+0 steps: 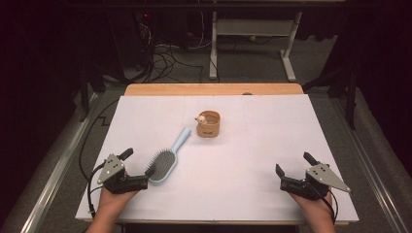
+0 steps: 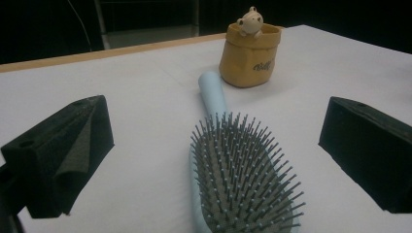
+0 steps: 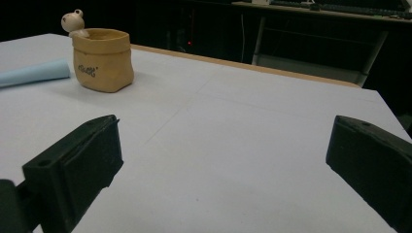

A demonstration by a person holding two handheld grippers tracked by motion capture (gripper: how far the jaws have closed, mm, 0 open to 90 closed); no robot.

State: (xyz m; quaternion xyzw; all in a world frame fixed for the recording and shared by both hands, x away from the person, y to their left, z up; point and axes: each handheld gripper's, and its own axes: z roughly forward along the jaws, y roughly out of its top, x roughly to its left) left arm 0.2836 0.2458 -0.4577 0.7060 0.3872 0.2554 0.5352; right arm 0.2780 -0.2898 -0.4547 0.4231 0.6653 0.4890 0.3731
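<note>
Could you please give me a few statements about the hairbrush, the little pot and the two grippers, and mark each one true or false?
1. The light blue hairbrush lies bristles up on the white table. True.
2. The left gripper is shut on the hairbrush. False: its fingers stand wide open on either side of the brush head, not pressing it.
3. The tan sack-shaped pot has a small animal figure on its rim. True.
4. The brush handle rests inside the pot. False: it points toward the pot and stops short of it.
5. The right gripper holds the pot. False: it is open and empty near the table's front right.
</note>
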